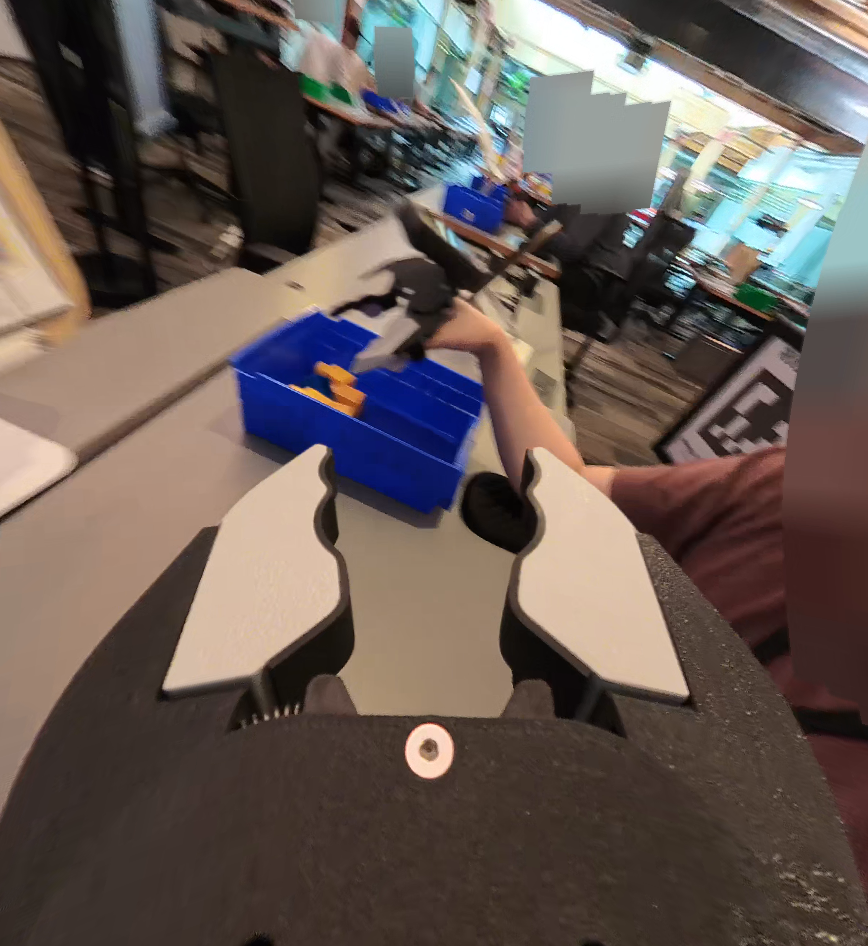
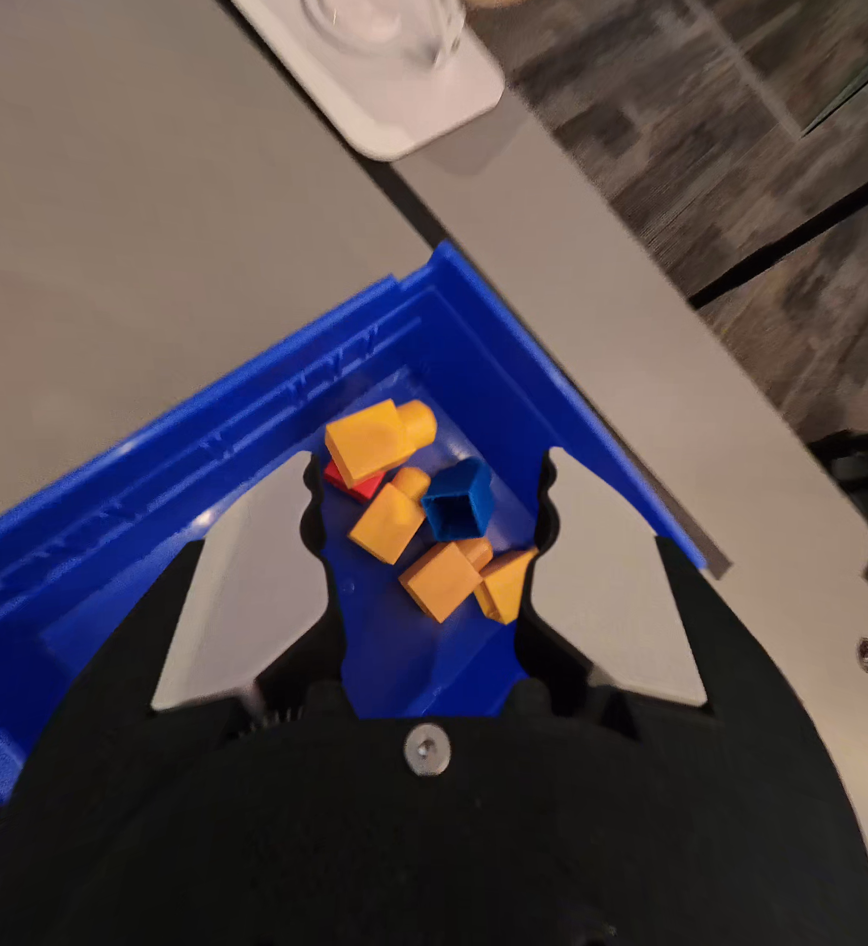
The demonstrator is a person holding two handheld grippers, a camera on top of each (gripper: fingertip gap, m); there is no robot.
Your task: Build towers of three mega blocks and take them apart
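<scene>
Left tongs (image 1: pixel 426 460) spread wide over the grey tabletop (image 1: pixel 114 512), pinching nothing. Right tongs (image 2: pixel 429 460) spread wide too, hovering inside the blue plastic bin (image 2: pixel 498 358) above loose blocks: four orange plastic mega blocks (image 2: pixel 370 443), one blue hollow block (image 2: pixel 460 499), one red block (image 2: pixel 357 486), none gripped. No writing is readable.

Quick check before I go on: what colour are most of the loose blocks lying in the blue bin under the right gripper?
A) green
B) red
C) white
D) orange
D: the right wrist view shows four orange blocks in the blue bin, with only one dark blue block and one red block among them.
</scene>
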